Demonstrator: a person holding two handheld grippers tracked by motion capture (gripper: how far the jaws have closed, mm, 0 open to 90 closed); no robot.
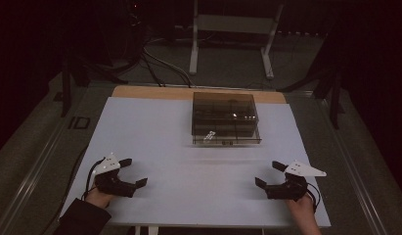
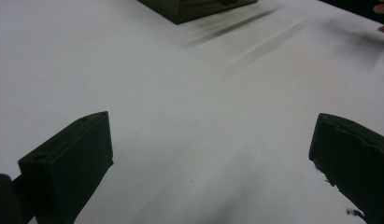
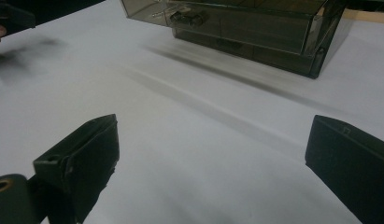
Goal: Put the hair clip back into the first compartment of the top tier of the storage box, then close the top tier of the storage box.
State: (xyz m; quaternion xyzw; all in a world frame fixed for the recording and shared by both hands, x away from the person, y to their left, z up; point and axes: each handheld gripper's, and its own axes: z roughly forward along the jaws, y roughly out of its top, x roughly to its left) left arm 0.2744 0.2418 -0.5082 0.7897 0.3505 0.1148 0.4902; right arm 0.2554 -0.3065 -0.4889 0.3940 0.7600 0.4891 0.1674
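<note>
A dark see-through plastic box (image 1: 226, 118) sits in the upper middle of the high view, near the far edge of the white table (image 1: 154, 132). It looks like a small case with drawers, and its front faces the person, so the little handles are easy to reach from this side. Small things lie inside, but they are too dim to name.

The left gripper (image 1: 131, 172) rests low at the bottom left of the high view, held in the person's left hand (image 1: 98, 197). The right gripper (image 1: 269, 174) rests at the bottom right, held in the right hand (image 1: 302, 205). Both are well apart from the box, one on each side, so either can go forward to it.

The jaws of both grippers stand wide apart and hold nothing. In the left gripper view the box (image 2: 199, 8) peeks in at the top edge. In the right gripper view the box (image 3: 245, 28) is at the top, and a drawer handle (image 3: 189, 17) shows on its front. The wide jaws look ready to close on a handle or steady the box.
</note>
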